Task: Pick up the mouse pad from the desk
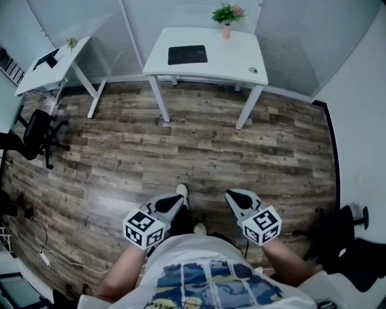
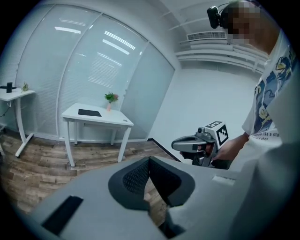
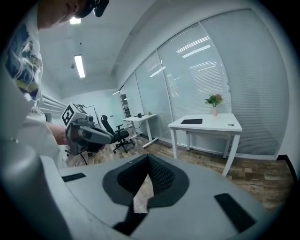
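Left gripper (image 1: 172, 204) sits low in front of the person, jaws pressed together with nothing between them. Right gripper (image 1: 236, 200) is beside it, tips likewise closed and empty. Across the wood floor (image 1: 199, 151), well apart from both, the black mouse pad (image 1: 187, 54) lies flat on the white desk (image 1: 241, 57), left of centre in the head view, near a small potted plant (image 1: 226, 14).

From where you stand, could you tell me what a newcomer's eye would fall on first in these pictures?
The white desk against the far blinds stands out, with a black mouse pad on its left half and a plant in a pink vase at its back edge. Close in, the left gripper and right gripper are held side by side over the wood floor, both shut and empty, far from the desk.
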Tool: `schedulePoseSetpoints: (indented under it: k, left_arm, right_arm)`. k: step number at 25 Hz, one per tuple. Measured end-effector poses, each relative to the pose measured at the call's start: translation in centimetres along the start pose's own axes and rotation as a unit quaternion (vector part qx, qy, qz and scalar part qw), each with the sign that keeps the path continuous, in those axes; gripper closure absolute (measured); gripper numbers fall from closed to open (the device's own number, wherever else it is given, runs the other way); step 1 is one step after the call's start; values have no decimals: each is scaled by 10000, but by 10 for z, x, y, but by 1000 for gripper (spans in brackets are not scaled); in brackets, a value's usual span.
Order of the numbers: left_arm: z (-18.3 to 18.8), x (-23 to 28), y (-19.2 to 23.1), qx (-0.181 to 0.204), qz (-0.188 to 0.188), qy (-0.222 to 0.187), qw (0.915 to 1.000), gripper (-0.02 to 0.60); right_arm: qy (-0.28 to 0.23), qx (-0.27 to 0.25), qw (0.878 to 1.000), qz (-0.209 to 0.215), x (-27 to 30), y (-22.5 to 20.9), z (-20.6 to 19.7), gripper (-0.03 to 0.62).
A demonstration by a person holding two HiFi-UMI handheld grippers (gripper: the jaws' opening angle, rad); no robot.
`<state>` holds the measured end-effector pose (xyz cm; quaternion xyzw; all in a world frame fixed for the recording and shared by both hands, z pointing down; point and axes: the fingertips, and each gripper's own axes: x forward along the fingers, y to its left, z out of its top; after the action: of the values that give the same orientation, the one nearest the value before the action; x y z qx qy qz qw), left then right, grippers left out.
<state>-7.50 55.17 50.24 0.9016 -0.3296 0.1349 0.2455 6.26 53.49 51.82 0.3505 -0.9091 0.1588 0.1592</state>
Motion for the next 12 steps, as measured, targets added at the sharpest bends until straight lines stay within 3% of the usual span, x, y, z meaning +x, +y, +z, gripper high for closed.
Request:
schedulePoseSetpoints:
  k: [12]
  left_arm:
    - [107,60,144,140,-297,-40,9995,566]
  right_arm:
    - [60,-226,9986,-465,118,-77,101,546]
